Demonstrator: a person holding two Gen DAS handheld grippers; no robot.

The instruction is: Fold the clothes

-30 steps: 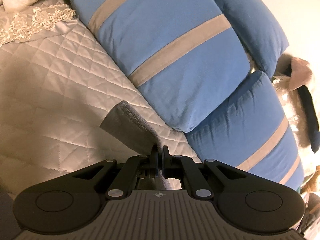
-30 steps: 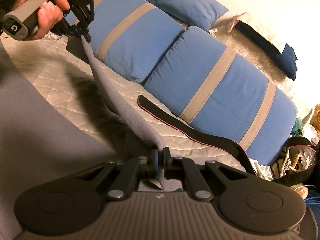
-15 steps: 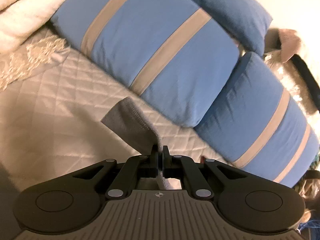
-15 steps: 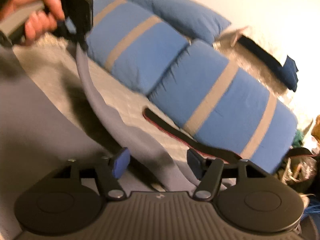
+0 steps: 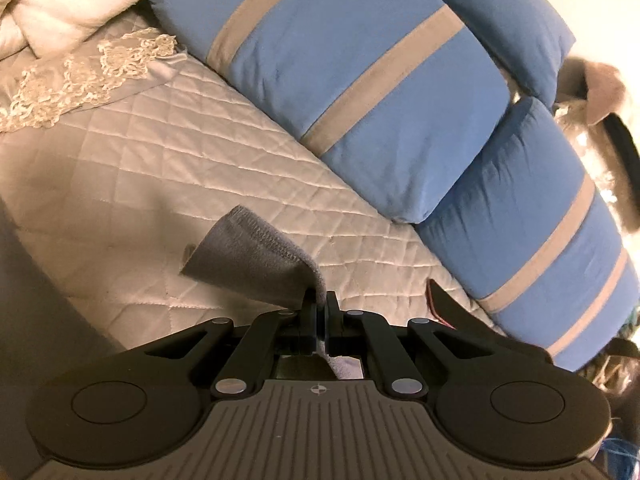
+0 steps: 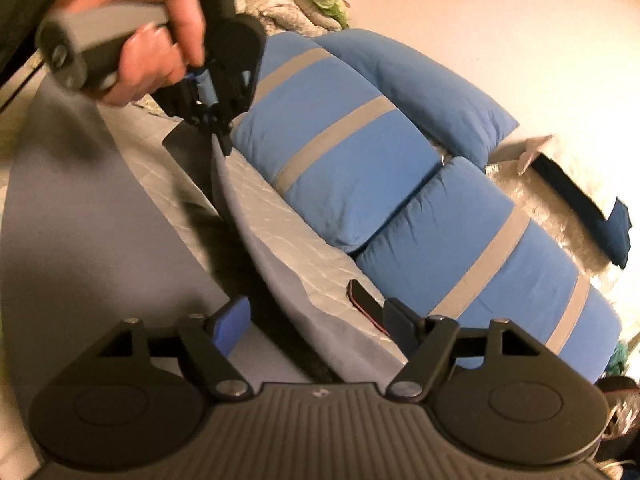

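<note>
I have the grey garment [image 6: 280, 268] stretched above the quilted bedspread [image 5: 168, 168], on the near side of the blue striped pillows [image 5: 360, 92], which I take as my landmark. My left gripper [image 5: 318, 304] is clenched on a hemmed corner of the cloth, which pokes up out of the closed jaws just short of the pillows; from the right wrist camera I see my left hand [image 6: 156, 40] carrying that gripper high, with the cloth's edge running down from it as a taut band towards my right gripper [image 6: 316, 320]. My right gripper's jaws are opening: the blue pads [image 6: 232, 320] stand wide apart, the garment's edge passes between them but neither pad presses on it.

I judge the fold to be only in its early part. The garment is neither flat nor doubled over; one corner is held and the other is let go, so laying it down, smoothing and folding are all left.

A second ago my right gripper was pinched shut on the cloth edge; now it has released it. My left grip has not changed, though the pillows sit a little differently in its view. A dark strap [image 6: 364, 304] lies on the bedspread at the foot of the pillows.
</note>
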